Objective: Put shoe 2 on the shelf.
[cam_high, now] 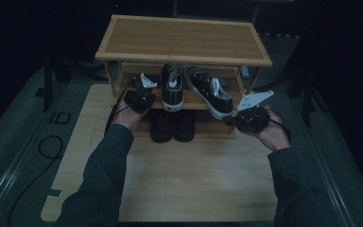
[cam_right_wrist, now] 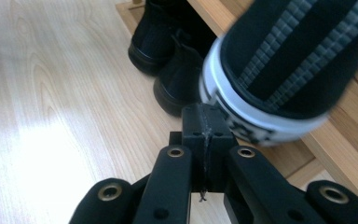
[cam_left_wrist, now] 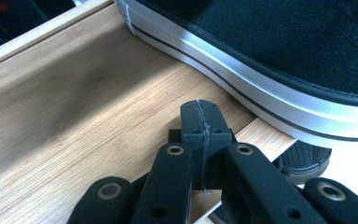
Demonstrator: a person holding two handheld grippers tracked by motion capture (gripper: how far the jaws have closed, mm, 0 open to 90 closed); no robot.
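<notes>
Two black-and-white sneakers stand on the middle shelf (cam_high: 196, 100) of a wooden shoe rack. The left sneaker (cam_high: 172, 87) points straight back. The right sneaker (cam_high: 210, 92) lies at an angle, its heel (cam_right_wrist: 279, 70) hanging over the shelf's front edge. My left gripper (cam_high: 151, 98) is shut and empty, just left of the left sneaker; its tips (cam_left_wrist: 200, 109) rest over the shelf board beside the white sole (cam_left_wrist: 242, 74). My right gripper (cam_high: 229, 121) is shut and empty, its tips (cam_right_wrist: 204, 116) right at the angled sneaker's heel; whether they touch it I cannot tell.
A pair of black shoes (cam_high: 172, 125) (cam_right_wrist: 168, 56) stands under the middle shelf at the rack's foot. The rack's top shelf (cam_high: 182, 38) is bare. A light wooden tabletop (cam_high: 194, 179) spreads in front. A black cable (cam_high: 49, 146) loops at the left.
</notes>
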